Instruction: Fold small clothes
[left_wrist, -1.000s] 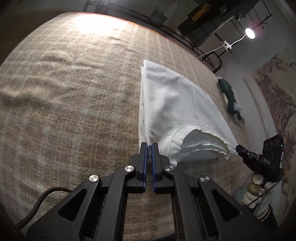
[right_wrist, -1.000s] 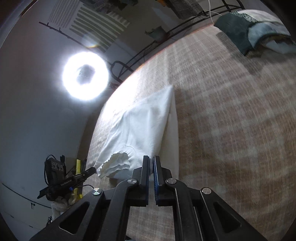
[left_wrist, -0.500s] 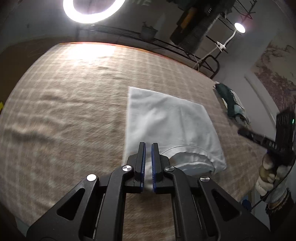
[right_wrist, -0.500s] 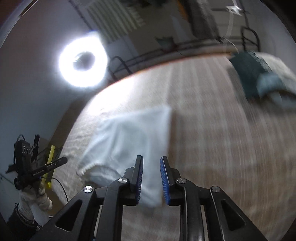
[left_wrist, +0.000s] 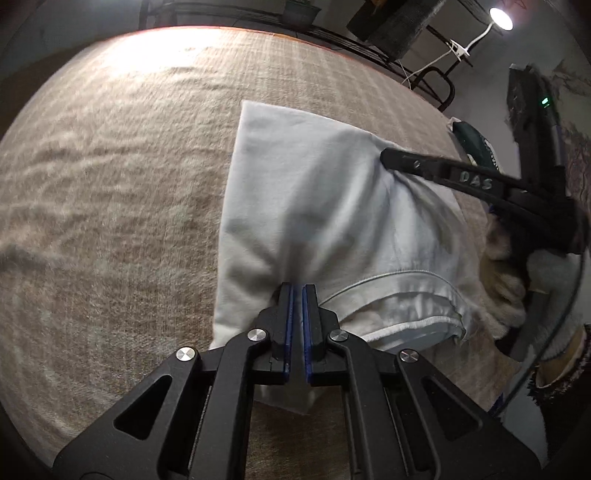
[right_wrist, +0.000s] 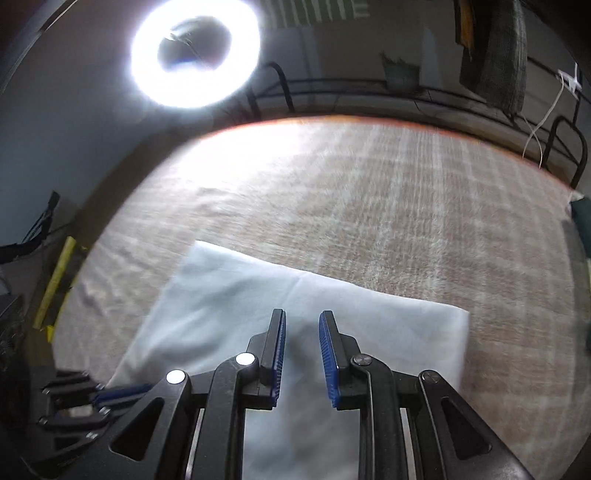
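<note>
Lay folded toward the right edge of the plaid-covered bed (left_wrist: 110, 192): white garment (left_wrist: 314, 206). Pinched on its near fold: left gripper (left_wrist: 297, 291). Hovered above it, jaws parted, empty: right gripper (right_wrist: 302, 325).

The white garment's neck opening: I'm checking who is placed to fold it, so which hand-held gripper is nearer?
Left. The left hand-held gripper sits beside the neck opening; the right hand-held gripper is farther up the white garment.

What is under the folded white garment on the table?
The white garment lies flat on a beige checked cloth, which shows all around it. Whatever sits beneath the garment's middle, or between its folded layers, is covered and cannot be seen.
</note>
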